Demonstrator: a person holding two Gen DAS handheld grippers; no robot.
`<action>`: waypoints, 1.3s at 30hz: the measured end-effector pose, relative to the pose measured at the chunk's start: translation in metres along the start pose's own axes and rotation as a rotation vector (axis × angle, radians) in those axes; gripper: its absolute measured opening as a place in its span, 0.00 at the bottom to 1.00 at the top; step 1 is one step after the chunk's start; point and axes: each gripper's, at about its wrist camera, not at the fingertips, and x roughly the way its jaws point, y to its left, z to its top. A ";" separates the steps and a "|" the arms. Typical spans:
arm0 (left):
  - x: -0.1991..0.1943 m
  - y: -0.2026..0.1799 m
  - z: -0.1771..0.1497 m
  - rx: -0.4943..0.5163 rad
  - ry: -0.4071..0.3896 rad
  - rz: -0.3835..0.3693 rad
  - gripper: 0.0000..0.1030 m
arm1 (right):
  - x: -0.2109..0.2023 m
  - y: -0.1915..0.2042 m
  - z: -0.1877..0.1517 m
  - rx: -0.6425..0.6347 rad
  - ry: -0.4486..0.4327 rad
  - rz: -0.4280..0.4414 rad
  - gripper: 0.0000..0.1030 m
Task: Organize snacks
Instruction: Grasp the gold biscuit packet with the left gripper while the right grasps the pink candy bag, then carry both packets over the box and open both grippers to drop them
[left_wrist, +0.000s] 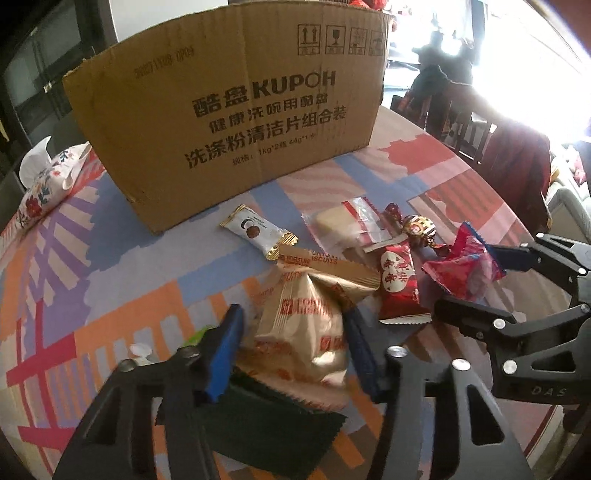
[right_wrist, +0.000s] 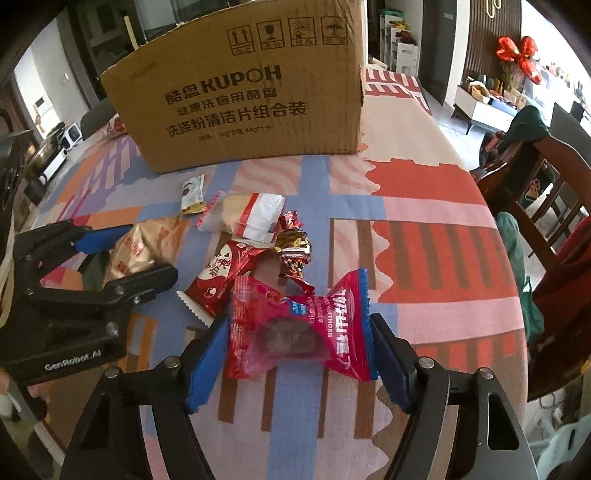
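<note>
My left gripper (left_wrist: 293, 338) is shut on a gold biscuit packet (left_wrist: 306, 328), its blue pads against both sides; the packet also shows in the right wrist view (right_wrist: 136, 251). My right gripper (right_wrist: 299, 354) is shut on a red-pink hawthorn snack packet (right_wrist: 299, 328), also seen in the left wrist view (left_wrist: 463, 267). Between them lie a dark red heart-print packet (right_wrist: 225, 273), a foil-wrapped candy (right_wrist: 293, 251), a clear bag with a pale cake (right_wrist: 251, 216) and a small white coconut packet (left_wrist: 255, 230). A KUPOH cardboard box (left_wrist: 236, 110) stands behind them.
The table (right_wrist: 424, 229) has a bright patterned cloth. A floral tissue pack (left_wrist: 48, 181) lies left of the box. A dark green packet (left_wrist: 273, 410) lies under the left gripper. Wooden chairs (right_wrist: 535, 192) stand at the table's right edge.
</note>
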 end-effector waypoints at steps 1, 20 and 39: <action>-0.003 -0.001 0.000 -0.003 -0.006 -0.007 0.49 | -0.001 0.000 0.000 0.002 -0.003 0.010 0.62; -0.067 -0.010 -0.003 -0.062 -0.142 -0.017 0.43 | -0.054 0.010 0.000 -0.012 -0.139 0.052 0.43; -0.159 0.010 0.052 -0.115 -0.368 0.014 0.43 | -0.131 0.021 0.067 -0.063 -0.390 0.093 0.43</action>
